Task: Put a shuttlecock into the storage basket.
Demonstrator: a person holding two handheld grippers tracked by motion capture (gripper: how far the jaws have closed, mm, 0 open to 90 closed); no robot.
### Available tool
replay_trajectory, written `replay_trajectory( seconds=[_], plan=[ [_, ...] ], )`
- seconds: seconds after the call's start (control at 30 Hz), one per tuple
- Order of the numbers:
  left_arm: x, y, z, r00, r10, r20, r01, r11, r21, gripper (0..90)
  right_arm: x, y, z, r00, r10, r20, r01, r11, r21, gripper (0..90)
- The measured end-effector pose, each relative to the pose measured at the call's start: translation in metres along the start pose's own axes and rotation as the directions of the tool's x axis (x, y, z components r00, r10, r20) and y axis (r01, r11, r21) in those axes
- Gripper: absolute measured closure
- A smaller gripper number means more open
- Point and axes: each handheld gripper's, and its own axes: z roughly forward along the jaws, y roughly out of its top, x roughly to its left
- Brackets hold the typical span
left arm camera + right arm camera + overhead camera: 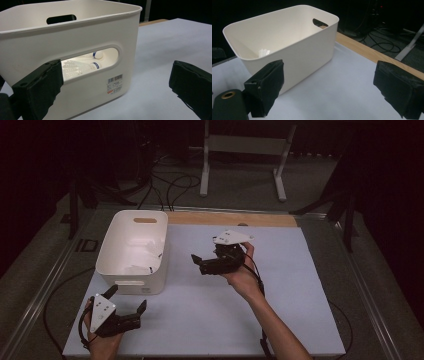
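A white plastic bin [131,270] stands on the left part of the white table sheet [240,315]. White shuttlecocks [142,262] with blue-banded corks lie inside it, and they show through the bin's handle slot as shuttlecocks [82,66]. My left gripper [127,299] sits low at the front left, just before the bin's near wall [75,37], open and empty. My right gripper [197,263] is held above the table's middle, to the right of the bin, pointing at it, open and empty. In the right gripper view the bin [287,42] lies ahead between the spread jaws.
A wooden strip [230,218] borders the table's far edge. Beyond it on the floor stand a white frame's legs [204,165] and loose cables [175,185]. Metal rails run along both table sides. A barcode label [115,83] sticks on the bin's near wall.
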Motion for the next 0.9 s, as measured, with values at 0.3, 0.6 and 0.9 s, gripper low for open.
replay_trajectory(
  seconds=[0.3,0.6,0.9],
  plan=[
    [0.002,0.001,0.001,0.9999,-0.016,0.002,0.016,0.9999,-0.004,0.0,-0.007,-0.020,-0.017,0.9990,0.030,0.033,-0.029,0.999,-0.031,9.8],
    [0.006,0.002,0.001,0.9992,-0.038,0.012,0.038,0.9992,-0.015,0.0,-0.016,-0.042,-0.032,0.9978,0.047,0.047,-0.045,0.998,-0.051,9.7],
    [0.007,0.008,0.006,0.9985,-0.046,0.029,0.047,0.9986,-0.027,0.0,-0.027,-0.062,-0.045,0.9942,0.070,0.081,-0.065,0.996,-0.060,9.8]
  ],
)
